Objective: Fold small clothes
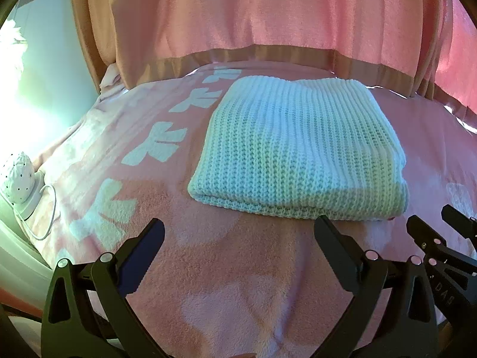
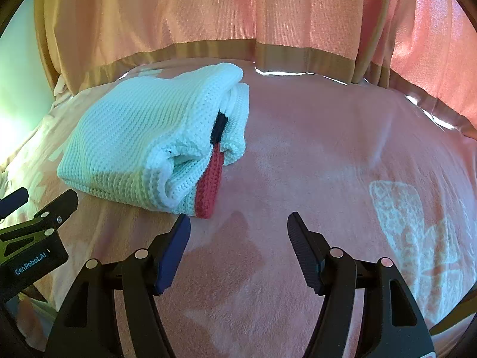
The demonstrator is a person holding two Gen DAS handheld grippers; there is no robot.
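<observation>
The folded knit [image 1: 298, 149] lies just ahead of both grippers' [image 1: 238, 250] [image 2: 238, 238] jaws, spread apart and empty, seemingly finished.

Both wrist views low, near, facing curtain; share folded knit [image 1: 298, 149] [image 2: 155, 137].

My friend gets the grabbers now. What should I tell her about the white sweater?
Left gripper: open, holding nothing, just short of the sweater's near edge.
Right gripper: open, holding nothing, by the sweater's near right corner.
Sweater: white knit, folded into a neat block on the pink blanket, in front of the curtain.
Done: the fold looks finished.
Left: a red strip and a black bit peek out at the right side; maybe tuck them in. No other clothes show.
</observation>
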